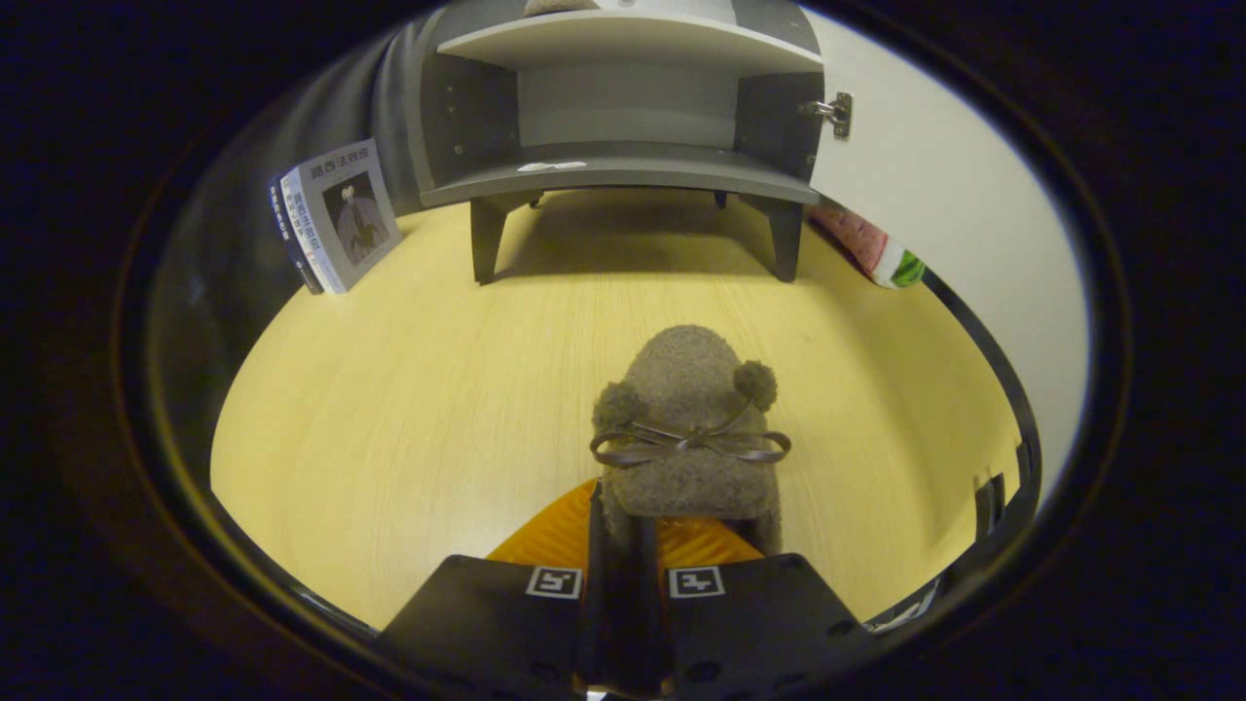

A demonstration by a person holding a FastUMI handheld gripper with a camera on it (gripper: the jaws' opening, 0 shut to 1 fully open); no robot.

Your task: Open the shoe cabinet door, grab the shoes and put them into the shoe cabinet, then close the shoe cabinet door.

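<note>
Pale wood worktop (409,389) fills most of the scene, w/ a white wall off to the right behind it. Cabinet (623,107) sits at the far end on short legs, grey, w/ two open shelves facing this way. Its door (934,166) is swung wide open on the right, hinge (835,112) visible at the cabinet's right edge. Lower shelf has a small white sticker or tag on its front lip, otherwise bare from what I can see. Something sits on the top level but it's cut off, can't tell what.

Books (336,216) stand leaning just left of the cabinet, a couple of them side by side. On the right, near the cabinet's right leg, there's a pink/green packet (876,251) lying by the open door.

Shoe (686,428) is a fuzzy grey-brown slipper w/ two pom-poms and a thin ribbon bow across the top, toe pointing toward the cabinet. It's well short of the cabinet, right at the tongs. Tongs (623,555) are clenched nearly together on the slipper's heel edge, fuzzy fabric pinched between both fingers. Orange sole/insole shows under the heel, just in front of the fingers.
</note>
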